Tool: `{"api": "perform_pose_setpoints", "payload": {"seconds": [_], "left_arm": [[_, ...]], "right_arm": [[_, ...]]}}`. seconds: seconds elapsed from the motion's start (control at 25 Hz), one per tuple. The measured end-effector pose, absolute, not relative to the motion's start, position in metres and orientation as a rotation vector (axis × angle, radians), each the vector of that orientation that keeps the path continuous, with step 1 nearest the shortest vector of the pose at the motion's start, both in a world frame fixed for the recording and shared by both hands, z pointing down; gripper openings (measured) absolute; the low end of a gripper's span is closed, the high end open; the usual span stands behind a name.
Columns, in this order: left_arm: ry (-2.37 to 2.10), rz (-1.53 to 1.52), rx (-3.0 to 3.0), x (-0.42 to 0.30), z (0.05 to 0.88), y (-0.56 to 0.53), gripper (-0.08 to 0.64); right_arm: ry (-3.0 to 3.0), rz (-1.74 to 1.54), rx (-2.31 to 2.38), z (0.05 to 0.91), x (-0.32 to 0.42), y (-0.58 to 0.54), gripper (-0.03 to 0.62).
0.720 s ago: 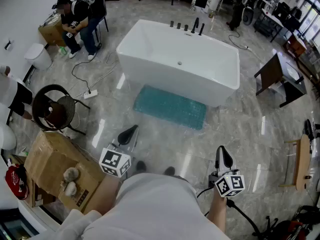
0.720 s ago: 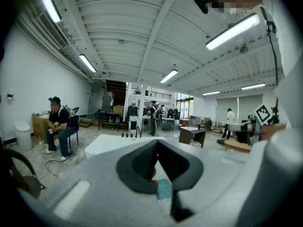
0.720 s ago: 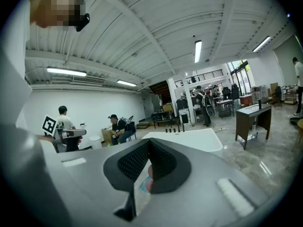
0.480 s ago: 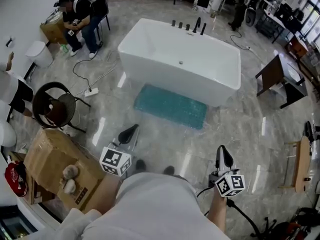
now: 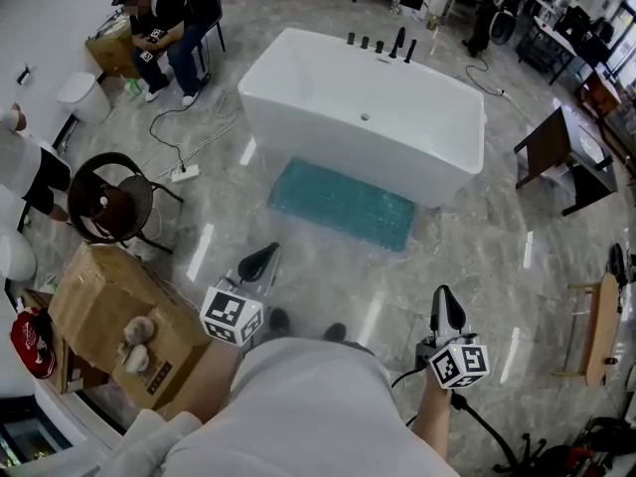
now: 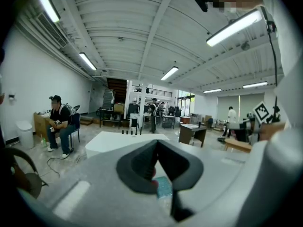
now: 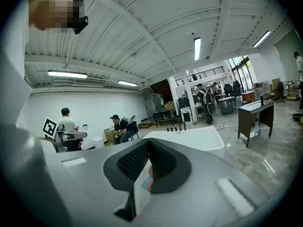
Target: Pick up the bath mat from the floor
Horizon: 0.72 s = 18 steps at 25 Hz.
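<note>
Teal bumpy rectangular bath mat [image 5: 343,205]: flat on grey marble floor [image 5: 477,246], just in front of white freestanding bathtub [image 5: 348,152], long edge along tub wall. Left gripper [image 5: 256,262]: near side of tub, short of mat, apart from it; jaws closed, nothing between. Right gripper [image 5: 446,311]: further from tub, off mat's right end; jaws pressed together, empty. Brown cardboard box [image 5: 109,316]: well left of tub. Seated person [image 5: 164,23]: beyond tub's left end.

One white bathtub [image 5: 363,117]; one teal bath mat [image 5: 343,203] just beside its near side; two tools, left tool [image 5: 256,263] and right tool [image 5: 446,308], well apart from it; one cardboard box [image 5: 99,301] and one round black chair [image 5: 119,212] off its left end.
</note>
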<state>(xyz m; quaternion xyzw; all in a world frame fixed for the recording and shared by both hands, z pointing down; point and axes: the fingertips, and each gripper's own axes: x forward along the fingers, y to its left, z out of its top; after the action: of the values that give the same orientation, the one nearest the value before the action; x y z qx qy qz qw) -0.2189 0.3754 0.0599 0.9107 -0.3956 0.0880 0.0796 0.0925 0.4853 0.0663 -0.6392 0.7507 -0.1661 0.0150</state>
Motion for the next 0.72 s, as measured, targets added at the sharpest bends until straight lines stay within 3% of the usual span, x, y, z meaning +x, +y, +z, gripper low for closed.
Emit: {"api": "perform_pose_setpoints", "payload": {"seconds": [0.72], "left_arm": [[-1.207, 0.275, 2.698, -0.128, 0.083, 0.412, 0.002]], "right_arm": [[2.486, -0.534, -1.834, 0.095, 0.179, 0.496, 0.005]]}}
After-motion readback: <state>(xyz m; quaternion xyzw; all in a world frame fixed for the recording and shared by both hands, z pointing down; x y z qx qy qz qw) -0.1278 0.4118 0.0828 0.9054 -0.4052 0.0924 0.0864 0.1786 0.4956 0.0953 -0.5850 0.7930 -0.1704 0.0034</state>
